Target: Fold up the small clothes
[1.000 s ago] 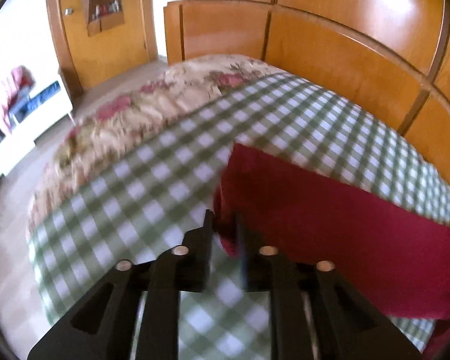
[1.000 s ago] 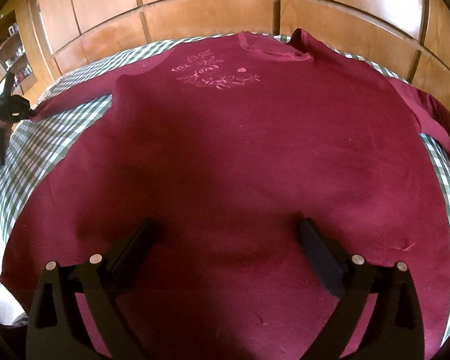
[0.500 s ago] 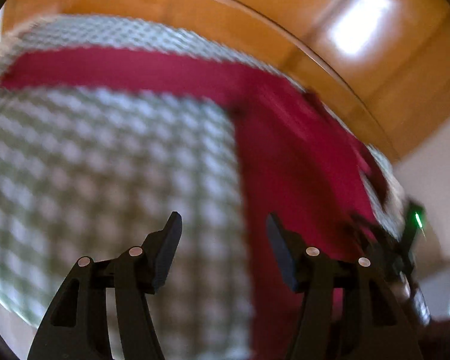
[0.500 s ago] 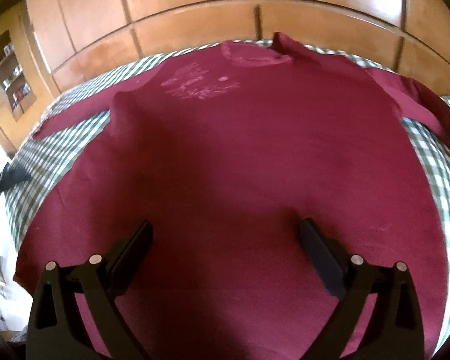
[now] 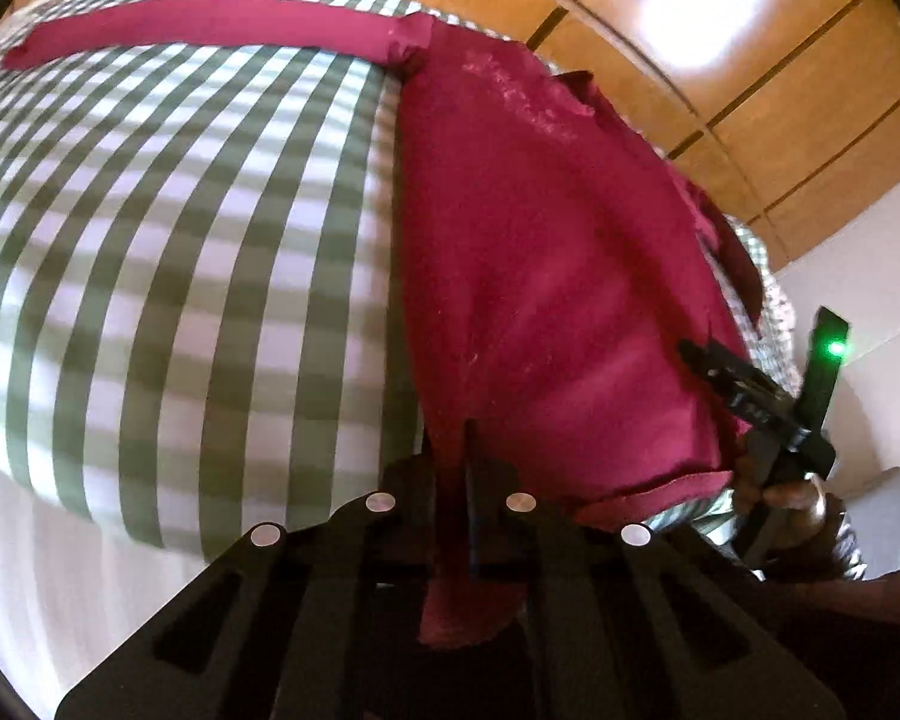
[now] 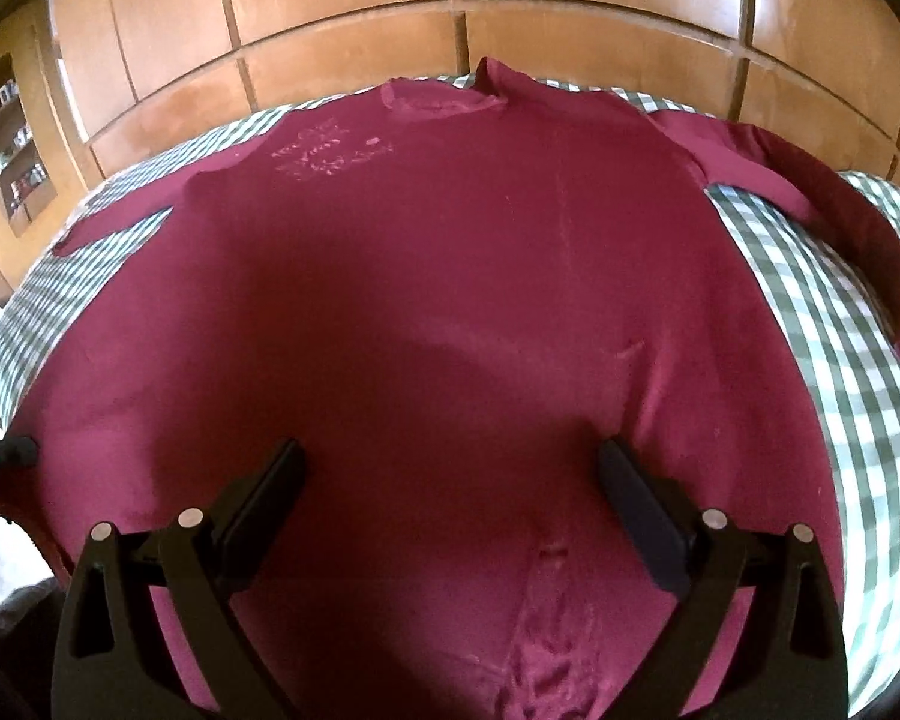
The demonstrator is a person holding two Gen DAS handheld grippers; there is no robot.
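Note:
A maroon long-sleeved sweatshirt (image 6: pixel 450 300) lies flat, front up, on a green-and-white checked bedcover (image 6: pixel 840 372). Its left sleeve (image 5: pixel 210 30) stretches straight out to the side; the right sleeve (image 6: pixel 840 216) curves down over the bed's edge. My left gripper (image 5: pixel 459 480) is at the lower left corner of the sweatshirt (image 5: pixel 540 240), jaws closing tight, with the hem cloth pinched between the pads. My right gripper (image 6: pixel 450 450) hovers open over the lower middle of the body, nothing between its fingers. It also shows in the left wrist view as the right gripper (image 5: pixel 750 396) held in a hand (image 5: pixel 792 492).
A wooden panelled headboard (image 6: pixel 450 30) runs behind the collar. An open wooden shelf (image 6: pixel 6 138) stands at the far left. The checked bedcover (image 5: pixel 180 240) lies bare to the left of the body, under the sleeve. The bed's near edge drops off below the hem.
My left gripper let go of the left sleeve's cuff, opened, swung round to the hem corner and closed on it. The right gripper stayed open and drifted a little over the body.

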